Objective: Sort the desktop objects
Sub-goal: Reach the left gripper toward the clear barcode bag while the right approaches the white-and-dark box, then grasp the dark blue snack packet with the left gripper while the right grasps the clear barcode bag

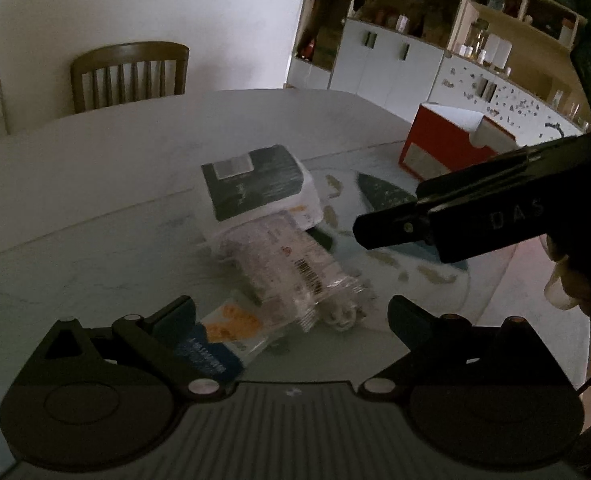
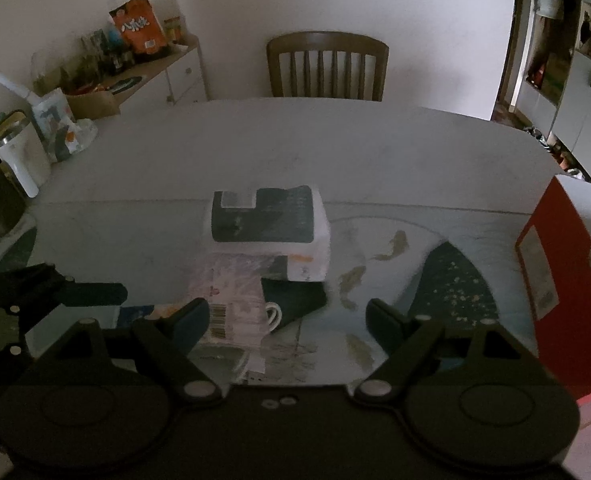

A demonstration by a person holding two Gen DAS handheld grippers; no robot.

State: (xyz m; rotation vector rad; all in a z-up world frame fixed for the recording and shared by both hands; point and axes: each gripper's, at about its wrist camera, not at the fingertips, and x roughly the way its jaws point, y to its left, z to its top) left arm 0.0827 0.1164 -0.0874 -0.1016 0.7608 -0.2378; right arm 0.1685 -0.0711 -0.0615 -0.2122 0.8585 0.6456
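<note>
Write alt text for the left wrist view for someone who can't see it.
The left gripper hovers with jaws open over a clear plastic packet on a pale table, a white tissue pack just behind. The right gripper reaches in from the right, near a red box.

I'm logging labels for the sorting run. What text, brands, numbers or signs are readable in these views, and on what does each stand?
"DAS": pale letters on the black body of the right gripper, seen from the left wrist; any letters before them are unclear.
Orange snack bag on the sideboard: white characters, too blurred to read.
Clear plastic packet: barcode, digits unreadable.
Blue and orange flat pack: white print, blurred.
Red box: label illegible.
</note>
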